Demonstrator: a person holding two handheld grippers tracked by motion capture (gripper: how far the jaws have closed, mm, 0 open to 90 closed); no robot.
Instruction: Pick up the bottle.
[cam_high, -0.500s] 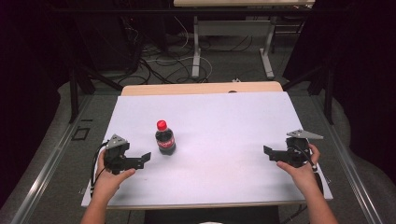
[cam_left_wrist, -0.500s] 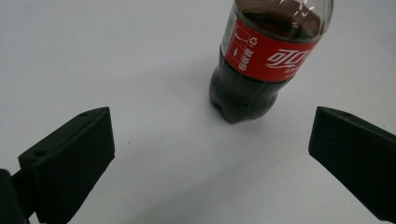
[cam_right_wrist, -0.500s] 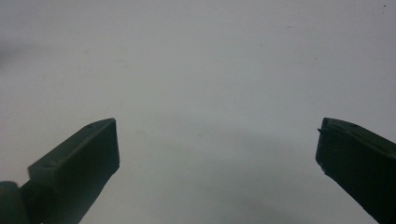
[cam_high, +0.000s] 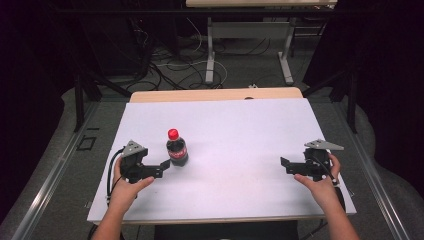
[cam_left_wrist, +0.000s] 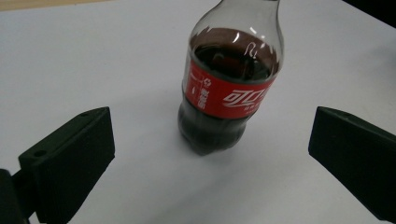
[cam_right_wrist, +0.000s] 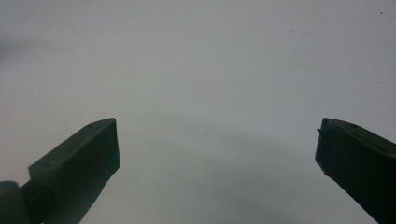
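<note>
white sheet covers the table (cam_high: 240, 130); a strip of bare wood shows along the far edge. clear plastic cola bottle with red cap and red label (cam_high: 176, 148) stands upright on the left half, near side of centre, about two thirds full of dark drink. left gripper (cam_high: 161, 167), black, held in the person's left hand (cam_high: 125, 187), sits just left and near of the bottle, pointing at its base. jaws apart, not touching it; in the left gripper view the bottle (cam_left_wrist: 229, 79) stands just beyond the gap between them. right gripper (cam_high: 285, 164), in the right hand (cam_high: 320, 180), rests well apart on the right side, jaws spread wide over bare sheet, nothing between them.
</note>
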